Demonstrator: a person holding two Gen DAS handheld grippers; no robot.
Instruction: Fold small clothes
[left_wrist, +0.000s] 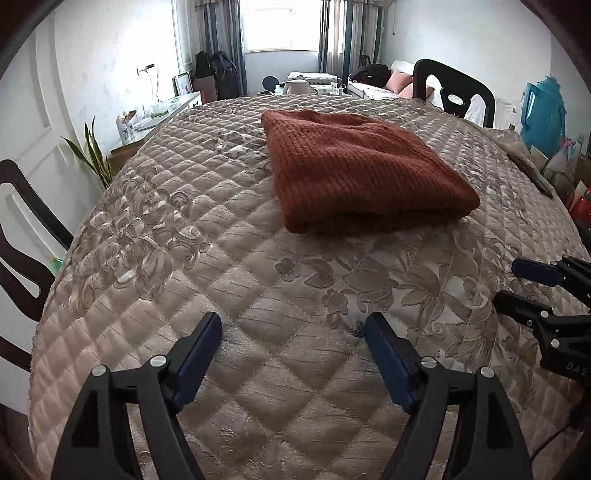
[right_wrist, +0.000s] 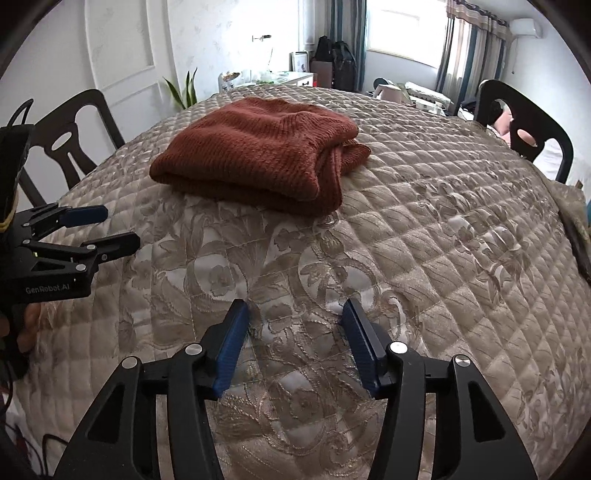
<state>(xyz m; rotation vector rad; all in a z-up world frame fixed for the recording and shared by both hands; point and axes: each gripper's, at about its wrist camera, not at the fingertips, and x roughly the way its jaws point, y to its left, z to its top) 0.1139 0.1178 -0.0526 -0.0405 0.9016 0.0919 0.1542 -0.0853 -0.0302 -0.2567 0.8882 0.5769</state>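
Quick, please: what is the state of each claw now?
Left claw: open, holding nothing.
Right claw: open, holding nothing; the sweater lies apart on the table.

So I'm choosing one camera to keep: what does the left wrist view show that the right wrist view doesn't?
Only the left wrist view: a blue bag at far right, and the sweater's smooth folded side. Only the right wrist view: an air conditioner and the sweater's layered open edges. Both: the folded sweater on the quilted cover, the dark chairs, the plant, and the left tool and right tool, open and empty.
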